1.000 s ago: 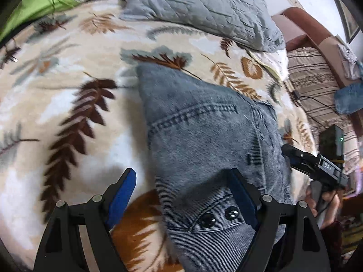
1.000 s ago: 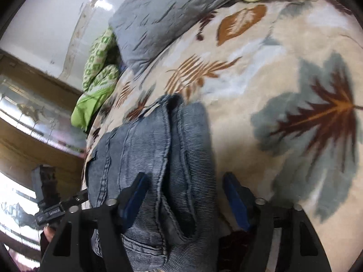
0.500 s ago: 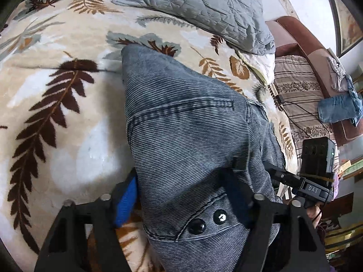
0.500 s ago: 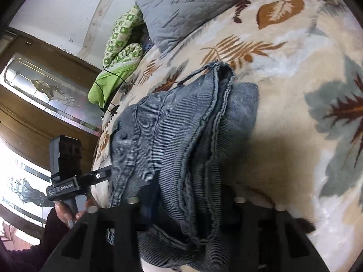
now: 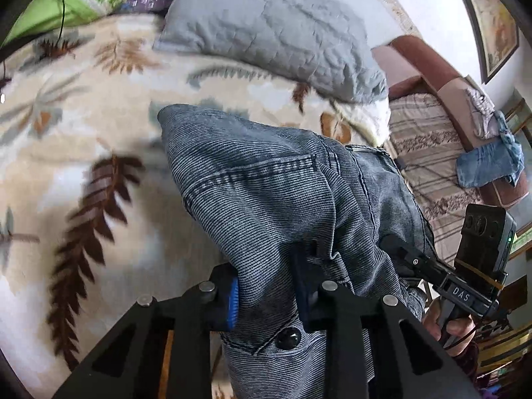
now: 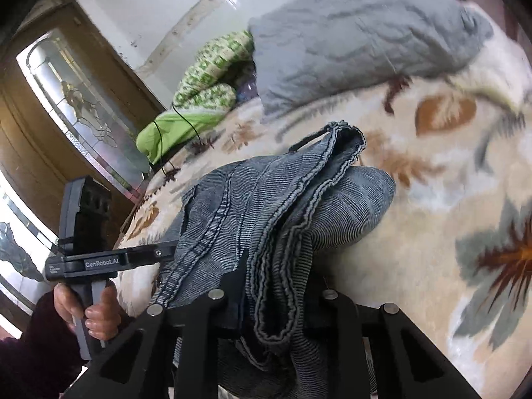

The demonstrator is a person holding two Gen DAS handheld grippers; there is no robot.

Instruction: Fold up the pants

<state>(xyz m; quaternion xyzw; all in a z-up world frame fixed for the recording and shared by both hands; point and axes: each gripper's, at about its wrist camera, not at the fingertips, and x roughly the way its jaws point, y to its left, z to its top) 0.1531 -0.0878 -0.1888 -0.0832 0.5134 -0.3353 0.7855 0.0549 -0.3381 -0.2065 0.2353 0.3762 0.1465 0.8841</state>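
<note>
Grey-blue denim pants (image 5: 266, 183) lie bunched on the leaf-patterned blanket (image 5: 83, 133), lifted at the near end. My left gripper (image 5: 266, 286) is closing on the waistband beside the dark button (image 5: 288, 337), its blue pad (image 5: 233, 302) pressed into the cloth. My right gripper (image 6: 276, 286) is closing on a thick stack of folded hems and seams of the pants (image 6: 249, 206). Each gripper shows in the other's view, held by a hand (image 6: 96, 312), with its fingertips buried in the denim.
A grey quilted pillow (image 5: 272, 23) lies at the head of the bed, with green bedding (image 6: 186, 116) and a black cable beside it. A striped sofa (image 5: 432, 139) with a blue cloth (image 5: 488, 163) stands to the right. A wooden glass-panelled door (image 6: 66, 99) is on the left.
Both grippers went from wide open around the pants to clamped on the denim. Both then rose, lifting the near end of the pants off the blanket and bunching the cloth.
</note>
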